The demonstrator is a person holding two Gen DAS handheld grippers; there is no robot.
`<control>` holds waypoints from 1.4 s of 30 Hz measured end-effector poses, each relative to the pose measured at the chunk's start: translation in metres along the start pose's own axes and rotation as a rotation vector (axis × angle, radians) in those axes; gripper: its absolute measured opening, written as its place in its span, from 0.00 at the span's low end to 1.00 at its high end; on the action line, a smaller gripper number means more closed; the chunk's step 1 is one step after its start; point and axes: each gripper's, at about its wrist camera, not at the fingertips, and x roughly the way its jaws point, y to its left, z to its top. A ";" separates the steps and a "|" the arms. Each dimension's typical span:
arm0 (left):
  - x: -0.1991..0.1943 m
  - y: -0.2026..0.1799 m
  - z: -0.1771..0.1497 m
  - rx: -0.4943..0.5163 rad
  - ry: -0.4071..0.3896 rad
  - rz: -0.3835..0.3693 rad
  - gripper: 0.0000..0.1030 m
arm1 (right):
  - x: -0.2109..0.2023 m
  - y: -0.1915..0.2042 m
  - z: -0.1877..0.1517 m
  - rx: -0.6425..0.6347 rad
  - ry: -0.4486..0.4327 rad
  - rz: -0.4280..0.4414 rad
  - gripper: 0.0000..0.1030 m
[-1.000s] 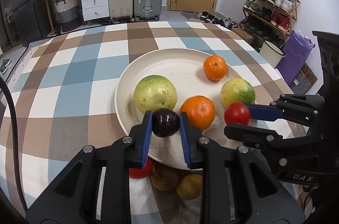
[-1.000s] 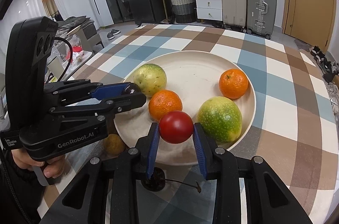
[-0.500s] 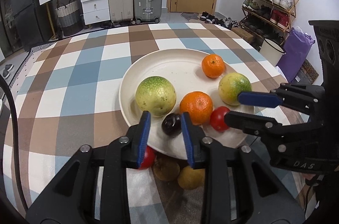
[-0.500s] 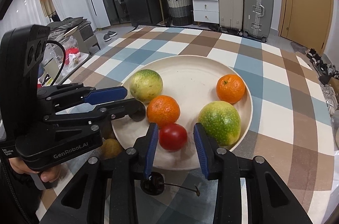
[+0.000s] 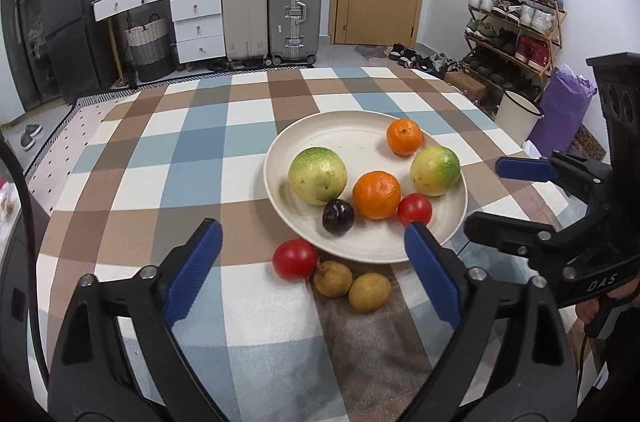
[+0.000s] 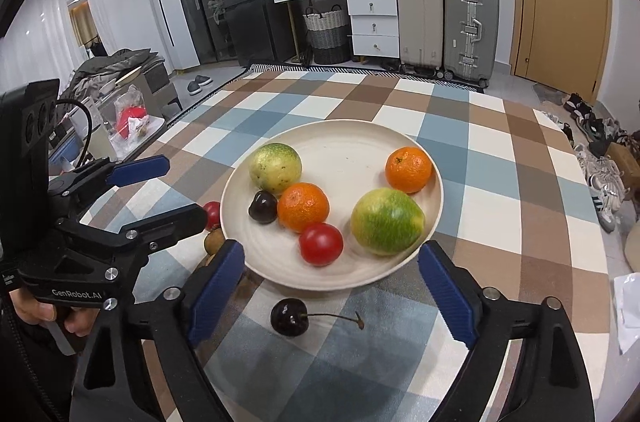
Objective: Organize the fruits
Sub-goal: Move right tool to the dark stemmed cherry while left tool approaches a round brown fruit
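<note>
On the plate (image 5: 280, 158) in the left wrist view lie two green fruits, two oranges, a dark plum (image 5: 338, 216) and a tomato (image 5: 415, 209). Off its near rim sit another tomato (image 5: 295, 259) and two brown fruits. The left gripper (image 5: 312, 258) has just been opening; its jaws stand spread, nothing between them.

Near the plate's front rim in the right wrist view, a cherry (image 6: 289, 317) lies on the cloth. The right gripper (image 6: 332, 282) has also just opened wide, empty.
</note>
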 end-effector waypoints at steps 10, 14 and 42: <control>-0.014 0.000 -0.016 -0.026 -0.005 -0.015 0.99 | -0.012 -0.006 -0.010 0.028 0.014 -0.020 0.99; -0.012 -0.002 -0.022 -0.016 0.003 -0.009 0.99 | -0.013 -0.006 -0.015 0.036 0.024 -0.024 0.99; 0.019 -0.022 -0.043 0.061 0.144 -0.066 0.96 | 0.003 0.001 -0.049 0.009 0.141 -0.007 0.94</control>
